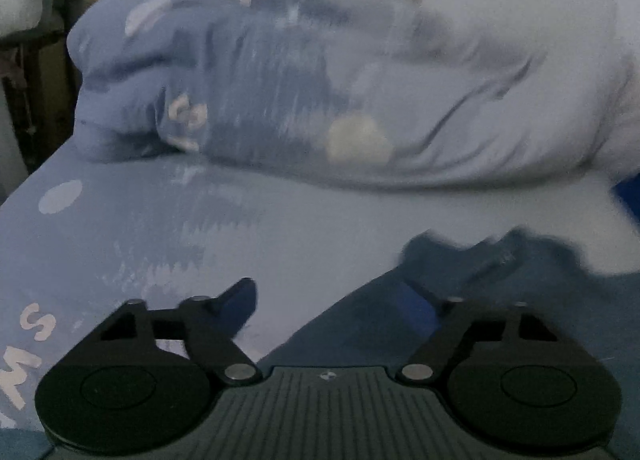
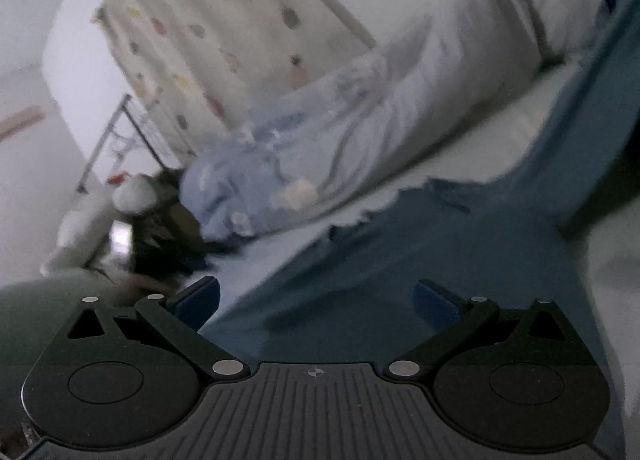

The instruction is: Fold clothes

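Both of my grippers have their jaws spread wide and hold nothing. The left gripper (image 1: pixel 332 300) hovers low over the bed (image 1: pixel 280 228), and the right gripper (image 2: pixel 316 300) hangs above the same dark blue garment (image 2: pixel 400 260).

The garment lies on the bed sheet near the edge closest to me, toward the right side of the bed in the left wrist view (image 1: pixel 500 300). I can see its far border as an uneven, wavy line, and part of it runs on toward the far right corner. It looks spread in one layer, not stacked into a neat packet, so I judge that the folding is not complete. If some fold is already made, I cannot tell, because both pictures are blurred and the grippers cover the near part.

The garment seems a soft, thin, matte cloth, dark blue-grey, with small wrinkles. The sheet is pale blue with white dots and white letters, smooth and flat. At the far edge of the bed a thick duvet (image 1: pixel 480 100) lies bunched, puffy and deeply creased, one part pale grey, one part blue with the same print. A curtain (image 2: pixel 200 20) with coloured spots hangs behind.
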A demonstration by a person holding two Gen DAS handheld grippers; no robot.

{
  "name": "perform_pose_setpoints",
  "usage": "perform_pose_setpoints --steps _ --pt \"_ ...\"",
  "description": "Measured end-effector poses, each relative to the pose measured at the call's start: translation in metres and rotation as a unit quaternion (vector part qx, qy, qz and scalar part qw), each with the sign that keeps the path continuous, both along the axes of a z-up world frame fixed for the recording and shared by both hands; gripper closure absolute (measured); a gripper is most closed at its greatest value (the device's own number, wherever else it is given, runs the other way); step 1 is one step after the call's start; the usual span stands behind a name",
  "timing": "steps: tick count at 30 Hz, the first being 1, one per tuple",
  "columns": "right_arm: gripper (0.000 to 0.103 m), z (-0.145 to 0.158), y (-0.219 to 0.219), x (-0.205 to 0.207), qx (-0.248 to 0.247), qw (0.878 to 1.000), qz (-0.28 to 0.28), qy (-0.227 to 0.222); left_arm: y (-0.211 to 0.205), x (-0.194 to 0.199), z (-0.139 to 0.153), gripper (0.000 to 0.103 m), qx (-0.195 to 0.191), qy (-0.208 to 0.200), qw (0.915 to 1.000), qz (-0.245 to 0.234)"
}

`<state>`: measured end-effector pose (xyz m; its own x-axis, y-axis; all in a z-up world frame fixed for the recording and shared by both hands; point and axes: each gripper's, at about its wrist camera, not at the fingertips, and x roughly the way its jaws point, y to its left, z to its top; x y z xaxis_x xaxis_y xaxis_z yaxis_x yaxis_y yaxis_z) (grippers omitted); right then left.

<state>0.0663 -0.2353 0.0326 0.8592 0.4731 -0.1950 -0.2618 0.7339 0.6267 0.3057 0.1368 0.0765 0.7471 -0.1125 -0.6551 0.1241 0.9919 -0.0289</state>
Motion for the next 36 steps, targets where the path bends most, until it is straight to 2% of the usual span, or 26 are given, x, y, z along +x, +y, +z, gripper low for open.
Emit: perform_pose_setpoints --steps 2,7,9,12,15,17,18,19,25,29,33,35,36 --pt "0.0 -0.004 -0.003 -0.002 0.022 1.0 -0.001 -0.004 -0.007 0.011 -0.019 0.034 0.024 0.014 0.9996 -0.005" --pt "0.0 -0.025 -0.001 0.0 0.035 0.999 0.006 0.032 -0.024 0.036 -0.062 0.034 0.077 0.041 0.996 -0.02" --pt "0.0 -0.029 -0.002 0.002 0.04 0.998 0.002 0.039 -0.029 0.041 -0.062 0.034 0.075 0.028 0.9963 -0.031" --pt "0.0 -0.034 -0.002 0.003 0.041 0.998 0.001 0.045 -0.035 0.052 -0.06 0.033 0.046 0.016 0.9975 -0.051" --pt "0.0 -0.035 -0.002 0.002 0.041 0.998 0.0 0.047 -0.048 0.066 -0.068 0.034 0.058 0.021 0.9945 -0.084" --pt "0.0 -0.036 0.001 0.003 0.04 0.998 0.001 0.048 -0.059 0.069 -0.075 0.067 0.079 0.03 0.9901 -0.111" --pt "0.0 -0.037 0.002 0.004 0.04 0.998 0.002 0.049 -0.064 0.071 -0.079 0.073 0.09 0.035 0.9875 -0.125" --pt "0.0 -0.038 0.004 0.005 0.04 0.998 0.003 0.051 -0.067 0.071 -0.08 0.088 0.094 0.034 0.9868 -0.128" --pt "0.0 -0.038 0.006 0.001 0.044 0.998 0.002 0.049 -0.054 0.08 -0.066 0.093 0.111 -0.003 0.9915 -0.067" --pt "0.0 -0.038 0.01 -0.001 0.044 0.998 0.005 0.046 -0.05 0.091 -0.054 0.095 0.128 -0.016 0.9908 -0.04" --pt "0.0 -0.038 0.014 -0.001 0.04 0.998 0.016 0.046 -0.044 0.11 -0.056 0.1 0.155 -0.031 0.987 0.026" --pt "0.0 -0.039 0.015 0.0 0.038 0.998 0.02 0.051 -0.037 0.121 -0.062 0.1 0.164 -0.014 0.985 0.054" --pt "0.0 -0.039 0.015 0.001 0.039 0.998 0.02 0.053 -0.033 0.123 -0.067 0.1 0.162 0.003 0.9853 0.053"
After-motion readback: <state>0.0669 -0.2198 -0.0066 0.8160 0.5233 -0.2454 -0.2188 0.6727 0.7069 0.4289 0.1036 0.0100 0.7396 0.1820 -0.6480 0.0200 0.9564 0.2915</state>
